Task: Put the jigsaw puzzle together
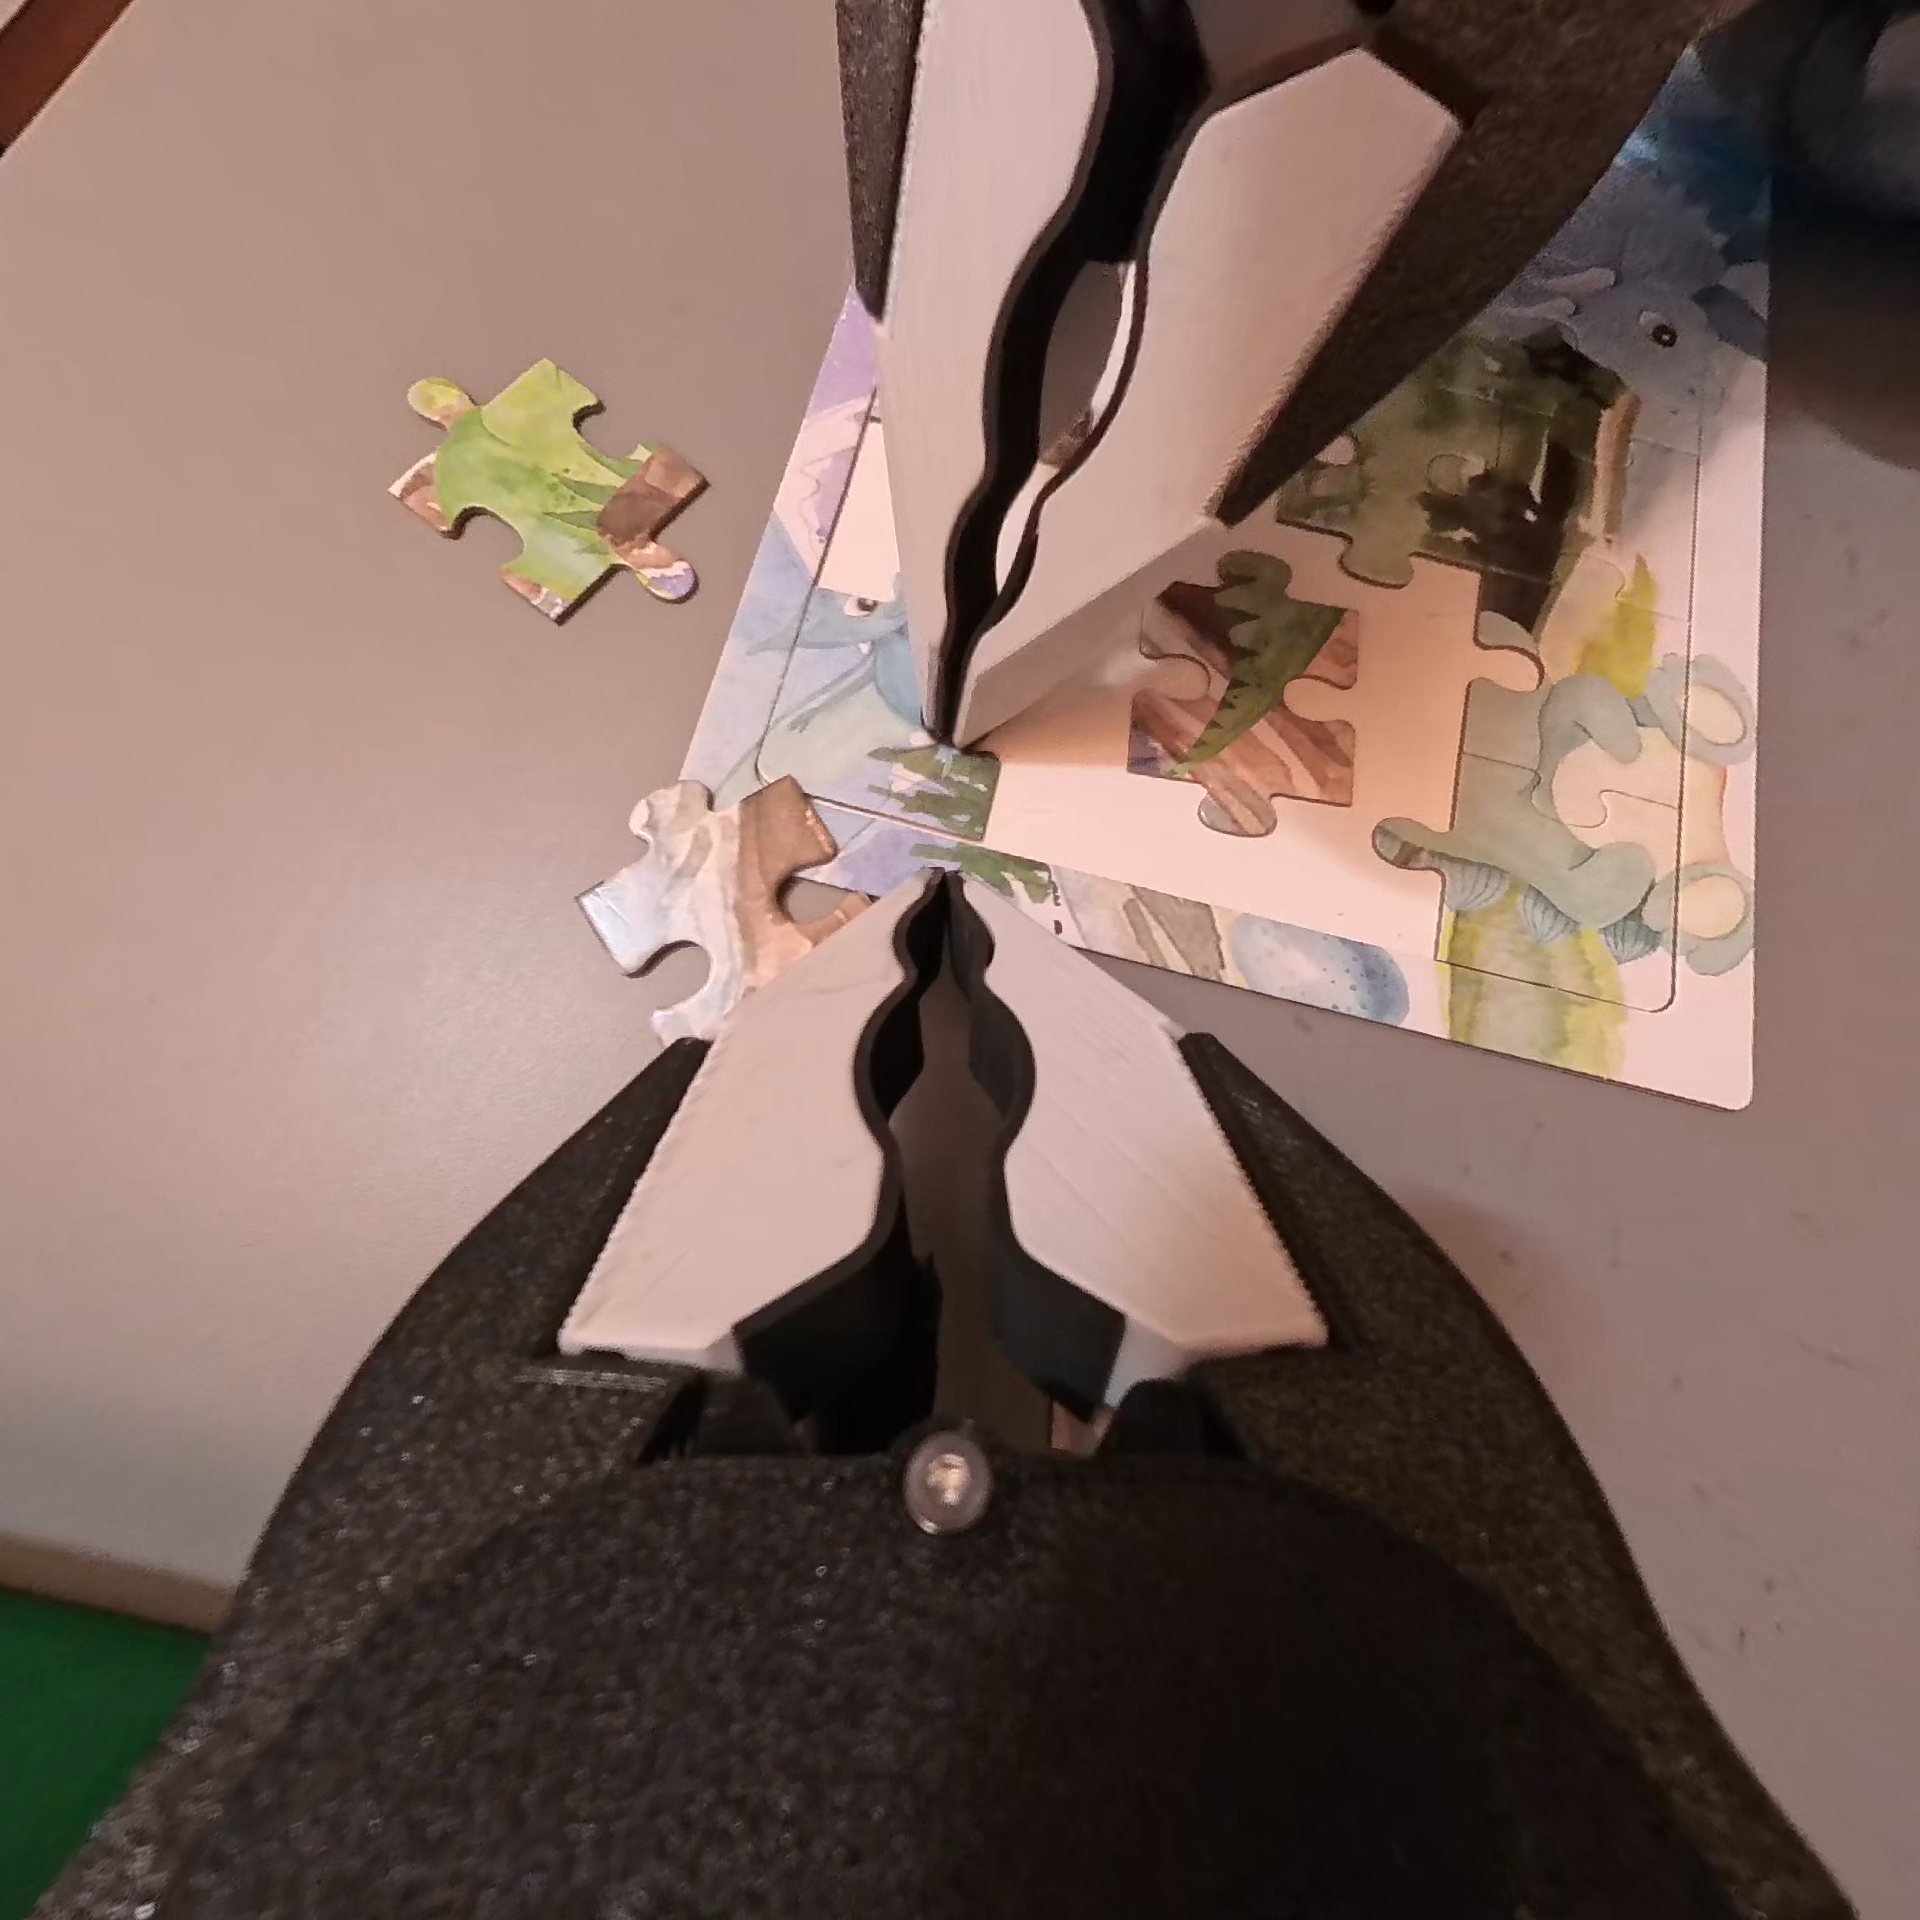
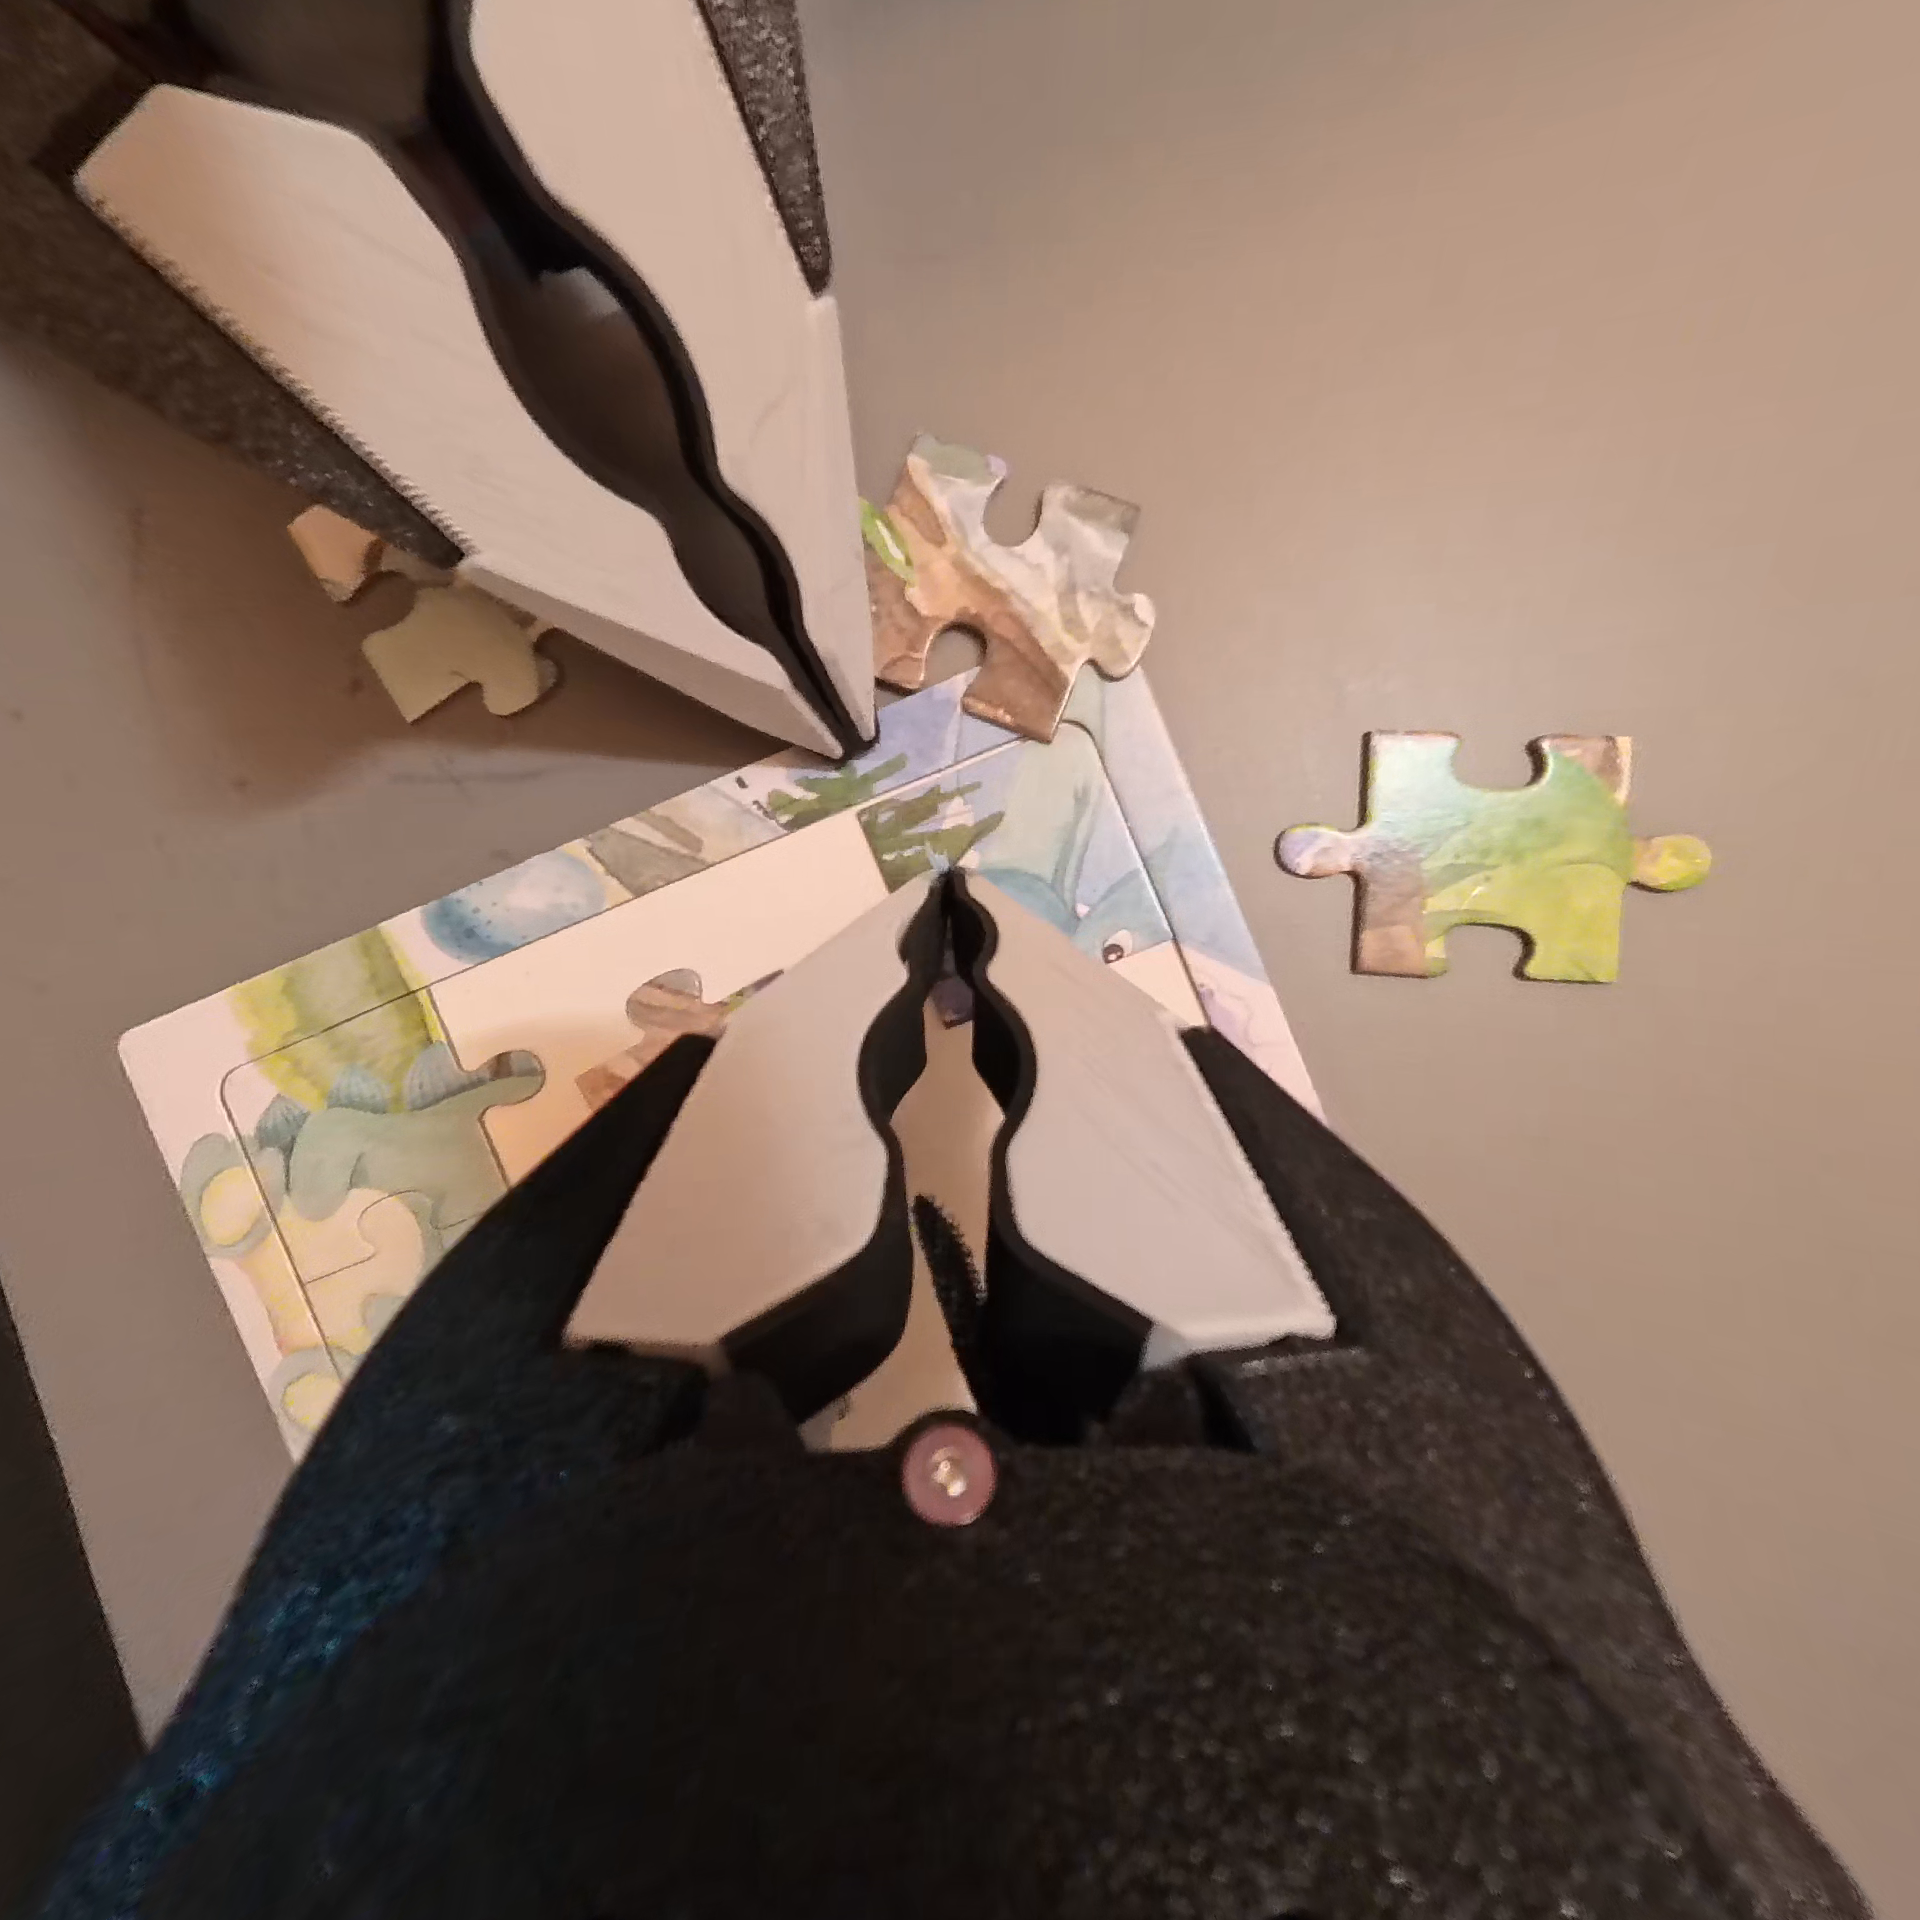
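A puzzle tray (image 1: 1714, 1060) lies on the grey table and also shows in the right wrist view (image 2: 166, 1060). A corner piece with a tree (image 1: 940, 795) sits in its near corner. My right gripper (image 2: 948, 878) is shut, with its tip pressing on that piece (image 2: 920, 826). It enters the left wrist view from above (image 1: 951, 732). My left gripper (image 1: 945, 883) is shut, with its tip on the tray's frame beside that corner (image 2: 857, 738). Several joined pieces (image 1: 1558, 790) fill the tray's far side. One dinosaur piece (image 1: 1247, 707) lies alone in the middle.
A loose green piece (image 1: 545, 488) (image 2: 1486, 862) lies on the table away from the tray. A loose brown-and-blue piece (image 1: 707, 904) (image 2: 997, 603) touches the tray's corner by my left gripper. Pale pieces (image 2: 457, 644) lie partly under the left gripper. Green floor (image 1: 62, 1714) shows past the table edge. My two grippers' fingertips are within a few centimetres of each other.
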`<state>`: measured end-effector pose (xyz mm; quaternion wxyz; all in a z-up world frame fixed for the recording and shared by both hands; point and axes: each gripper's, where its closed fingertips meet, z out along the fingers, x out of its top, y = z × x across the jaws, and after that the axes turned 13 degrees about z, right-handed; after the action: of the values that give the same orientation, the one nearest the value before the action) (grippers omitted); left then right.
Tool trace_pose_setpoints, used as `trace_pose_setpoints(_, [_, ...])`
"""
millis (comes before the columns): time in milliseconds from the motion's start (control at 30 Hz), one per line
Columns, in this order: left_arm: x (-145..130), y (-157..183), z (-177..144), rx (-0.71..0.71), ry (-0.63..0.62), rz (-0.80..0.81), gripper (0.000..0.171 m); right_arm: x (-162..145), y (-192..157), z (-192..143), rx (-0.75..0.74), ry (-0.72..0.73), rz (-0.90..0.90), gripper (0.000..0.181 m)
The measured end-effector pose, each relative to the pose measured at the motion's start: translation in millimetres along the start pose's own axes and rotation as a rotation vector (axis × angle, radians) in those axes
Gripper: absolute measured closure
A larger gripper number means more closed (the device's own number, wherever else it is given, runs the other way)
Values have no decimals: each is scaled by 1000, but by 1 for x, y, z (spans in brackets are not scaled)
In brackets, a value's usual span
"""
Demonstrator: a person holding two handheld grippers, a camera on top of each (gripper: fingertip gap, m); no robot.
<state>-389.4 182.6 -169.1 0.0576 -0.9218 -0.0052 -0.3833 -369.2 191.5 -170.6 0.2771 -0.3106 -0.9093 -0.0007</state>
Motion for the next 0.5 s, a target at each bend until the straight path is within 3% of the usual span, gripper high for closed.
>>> trace_pose_setpoints(300, [0,0,0,-1,3,2,171,1,-6,-7,48,30,5,181])
trace_pose_setpoints(500, [0,0,0,-2,5,0,171,-16,30,-21,-43,44,108,181])
